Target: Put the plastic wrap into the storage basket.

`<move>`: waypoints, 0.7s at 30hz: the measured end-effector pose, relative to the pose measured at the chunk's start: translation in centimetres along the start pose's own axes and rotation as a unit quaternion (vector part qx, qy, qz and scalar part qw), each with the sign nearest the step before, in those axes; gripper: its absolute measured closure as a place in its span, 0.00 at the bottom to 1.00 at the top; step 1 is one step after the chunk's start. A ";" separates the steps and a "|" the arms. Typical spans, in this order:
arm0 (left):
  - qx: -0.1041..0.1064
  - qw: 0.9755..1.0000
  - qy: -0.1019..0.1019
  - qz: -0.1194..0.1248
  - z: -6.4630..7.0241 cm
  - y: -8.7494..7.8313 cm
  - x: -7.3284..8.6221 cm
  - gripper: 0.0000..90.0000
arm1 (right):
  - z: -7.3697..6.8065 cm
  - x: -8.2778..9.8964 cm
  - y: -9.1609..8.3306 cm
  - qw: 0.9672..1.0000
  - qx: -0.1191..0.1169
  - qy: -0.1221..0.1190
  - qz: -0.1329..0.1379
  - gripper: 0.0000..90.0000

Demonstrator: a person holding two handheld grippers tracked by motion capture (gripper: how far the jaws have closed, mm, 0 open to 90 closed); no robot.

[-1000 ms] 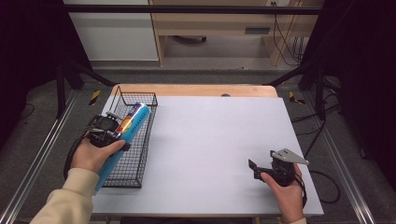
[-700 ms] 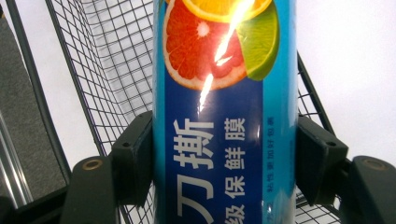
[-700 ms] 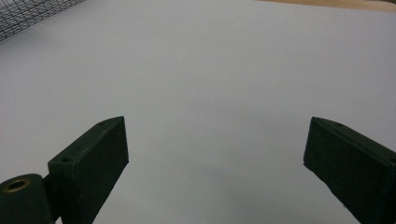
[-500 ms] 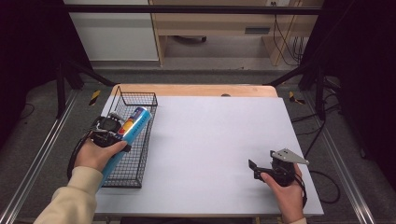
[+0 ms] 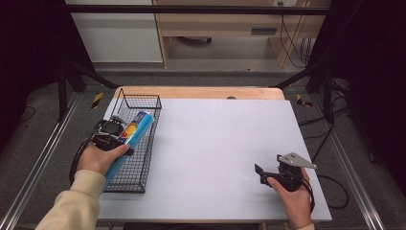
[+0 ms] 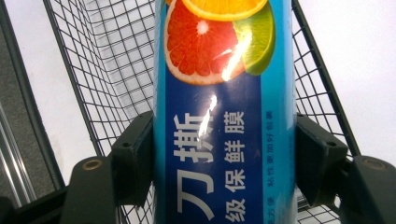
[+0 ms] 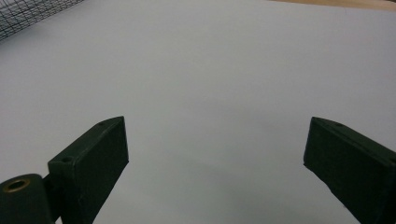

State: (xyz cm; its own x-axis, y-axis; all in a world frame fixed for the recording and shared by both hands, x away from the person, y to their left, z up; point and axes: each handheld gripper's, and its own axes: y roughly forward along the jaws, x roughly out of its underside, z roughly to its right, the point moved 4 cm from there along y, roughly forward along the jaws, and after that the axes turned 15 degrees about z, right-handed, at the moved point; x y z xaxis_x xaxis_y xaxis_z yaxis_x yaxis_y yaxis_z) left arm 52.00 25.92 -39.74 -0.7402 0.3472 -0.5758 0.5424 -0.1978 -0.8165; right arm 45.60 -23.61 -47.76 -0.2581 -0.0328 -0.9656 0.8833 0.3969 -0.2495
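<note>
White tabletop (image 5: 215, 143), high view: left gripper (image 5: 112, 134) clasps a blue cling-film box (image 5: 131, 139) above the wire basket (image 5: 143, 103) at the table's left edge, long axis along the basket. Left gripper view: jaws clamp the box's sides. Right gripper view: right gripper (image 7: 215, 154) hangs released above bare tabletop.

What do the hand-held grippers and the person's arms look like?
Each hand-held gripper is black, with two flat, blocky jaws. The right hand-held gripper carries a grey three-cornered plate and trails a black cable. The left hand-held gripper has brass-coloured rings. A cream sleeve covers the left arm.
</note>
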 end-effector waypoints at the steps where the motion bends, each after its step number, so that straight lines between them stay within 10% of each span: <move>1: -0.001 1.000 -0.003 -0.002 0.0 0.1 0.0 0.36 | 0.0 0.0 0.0 1.000 0.000 -0.001 -0.001 0.08; 21: -0.003 0.998 -0.018 -0.052 -0.5 2.3 0.2 0.36 | 0.0 0.1 0.1 1.000 -0.006 -0.001 -0.006 0.08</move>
State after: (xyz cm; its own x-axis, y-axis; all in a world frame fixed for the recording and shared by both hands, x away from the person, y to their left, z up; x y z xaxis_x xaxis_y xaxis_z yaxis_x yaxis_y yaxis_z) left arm 53.32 25.95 -41.72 -0.8060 0.3325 -0.4896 0.4649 -0.1562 -0.8715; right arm 45.62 -23.54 -47.86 -0.2671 -0.0389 -0.9629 0.8758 0.4070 -0.2594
